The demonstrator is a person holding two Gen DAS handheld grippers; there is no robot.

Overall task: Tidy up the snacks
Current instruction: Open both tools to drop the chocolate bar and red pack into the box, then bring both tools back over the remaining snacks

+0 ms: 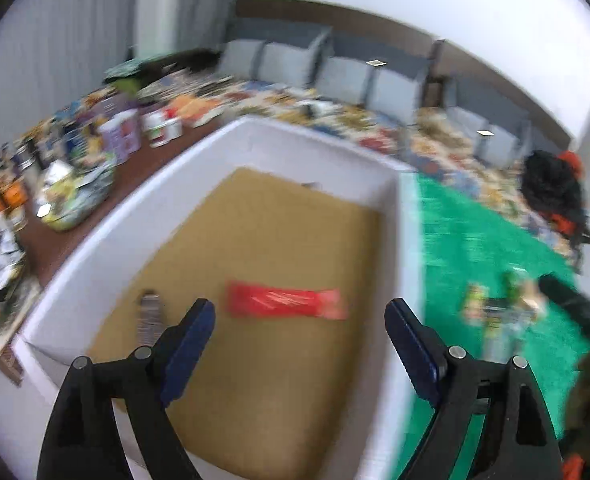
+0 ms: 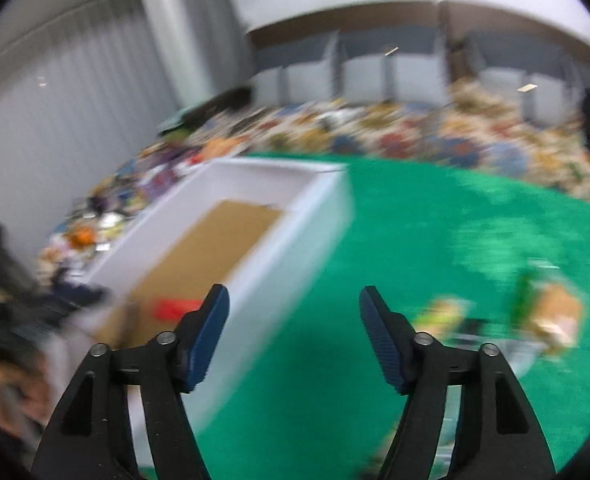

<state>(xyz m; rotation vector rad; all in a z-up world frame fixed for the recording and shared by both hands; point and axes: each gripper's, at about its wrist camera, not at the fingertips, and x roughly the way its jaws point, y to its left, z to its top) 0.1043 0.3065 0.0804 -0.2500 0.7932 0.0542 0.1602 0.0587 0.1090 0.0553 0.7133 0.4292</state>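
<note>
Green, grass-like matting (image 2: 375, 240) covered the work surface, and both views were smeared by motion blur. Over it, the left gripper (image 1: 300, 316) stood with its blue-padded jaws wide apart and nothing between them, hanging above the inside of a white box (image 1: 319, 140). The right gripper (image 2: 294, 308) was likewise spread wide and empty, its jaws above the green matting just beside the box's near wall.

Just beyond the left gripper's jaws, a red snack packet (image 1: 285, 299) lay flat on the brown cardboard floor (image 1: 275, 232) of the box, apart from both pads. A small grey ribbed item (image 1: 150, 314) lay on the same floor near the left pad; what it was could not be told. From the right wrist view the red packet showed only as a red smear inside the box, behind the left-hand finger.

Further out, on the matting to the right of the box, sat a loose cluster of snack packets (image 2: 535, 316) in yellow, green and tan, too blurred to read. Around the matting a wide spread of mixed snack packages (image 1: 107, 140) lay on the surface, cups and tubs among them. A dark bundle with orange parts (image 1: 555, 188) sat at the far right edge. Grey curtains (image 2: 55, 100) and grey padded seating (image 1: 335, 72) lined the walls behind.
</note>
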